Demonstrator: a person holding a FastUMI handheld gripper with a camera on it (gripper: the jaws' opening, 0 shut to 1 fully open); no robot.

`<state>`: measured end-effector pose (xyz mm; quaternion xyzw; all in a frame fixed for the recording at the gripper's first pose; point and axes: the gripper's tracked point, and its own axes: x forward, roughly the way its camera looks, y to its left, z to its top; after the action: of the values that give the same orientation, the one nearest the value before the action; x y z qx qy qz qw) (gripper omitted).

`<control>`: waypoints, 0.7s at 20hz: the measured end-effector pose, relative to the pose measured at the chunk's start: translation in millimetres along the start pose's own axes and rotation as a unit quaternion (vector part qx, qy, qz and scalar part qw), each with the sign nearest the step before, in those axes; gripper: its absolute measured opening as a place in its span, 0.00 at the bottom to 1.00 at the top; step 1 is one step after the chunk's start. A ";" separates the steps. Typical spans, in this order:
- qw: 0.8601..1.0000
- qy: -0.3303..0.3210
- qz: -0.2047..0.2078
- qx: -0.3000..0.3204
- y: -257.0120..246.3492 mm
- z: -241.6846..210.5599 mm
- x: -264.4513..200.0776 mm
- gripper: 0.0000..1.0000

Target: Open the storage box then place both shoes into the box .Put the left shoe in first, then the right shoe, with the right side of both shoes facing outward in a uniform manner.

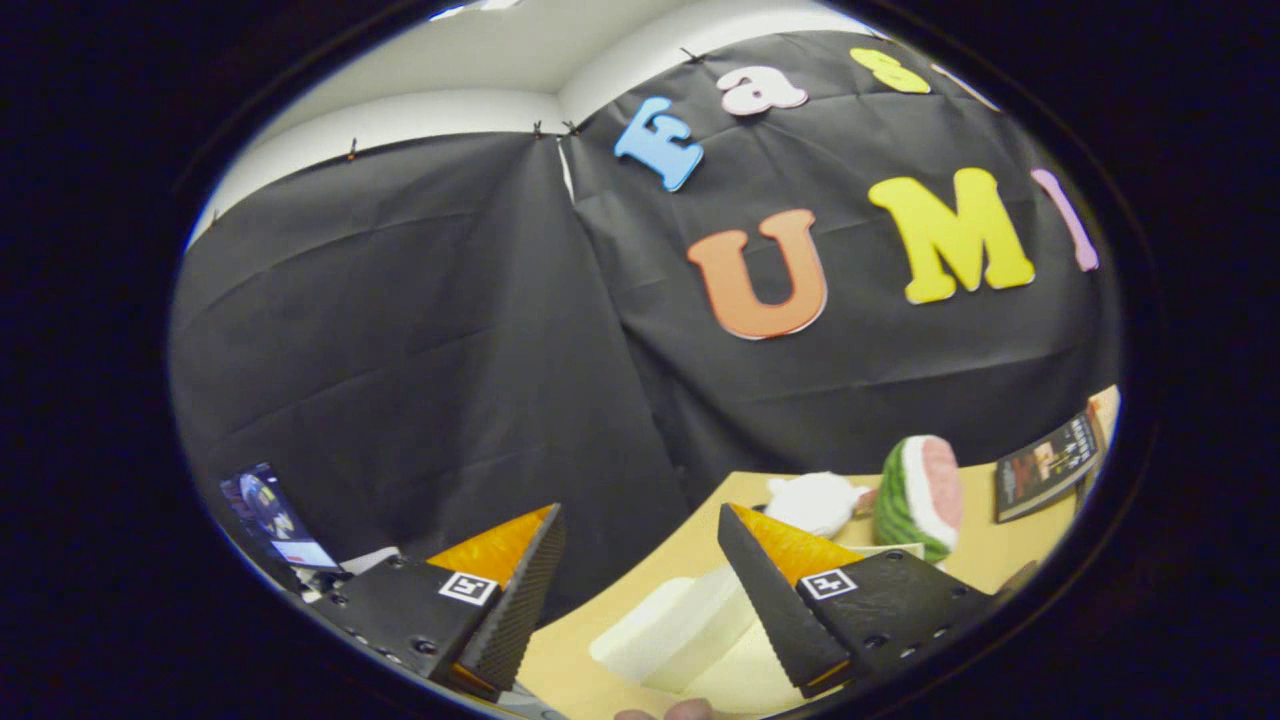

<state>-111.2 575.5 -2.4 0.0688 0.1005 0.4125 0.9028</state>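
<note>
Looking out along my jaws (640,560), I see them spread wide apart with nothing held between them, tilted up so that most of what lies ahead is the booth's black cloth wall (420,330). Each finger (790,600) carries a small square marker on its upper face. A fingertip (690,710) of the person holding the rig shows just beneath the jaws, at the near edge of the counter (560,660).

Just ahead of the jaws and partly behind the right finger sits a white, blocky thing (670,625) on the tan counter; it may be the storage box, but I cannot tell from this angle whether it is that or whether it is open. I cannot make out the shoes.

Beyond the right finger lies a soft white toy (815,500), and just beside it a plush watermelon slice (915,495), green rind outward and pink flesh facing right. Farther along the counter, a dark-covered book (1045,465) leans near the wall.

Off beyond the left finger, a lit screen (270,520) stands low against the cloth. Above the cloth runs a pale wall (470,80).
</note>
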 end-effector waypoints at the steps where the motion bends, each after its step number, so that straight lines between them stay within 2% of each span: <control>1: 1.000 -0.010 -0.019 -0.001 -12.8 5.4 -9.5 0.93; 8: 0.989 -0.036 -0.144 -0.025 -132.7 24.7 -101.4 0.96; 14: 0.969 0.007 -0.245 -0.028 -254.5 -14.4 -191.6 0.96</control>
<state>-51.1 265.2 -45.2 0.0138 0.1089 0.1820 0.9772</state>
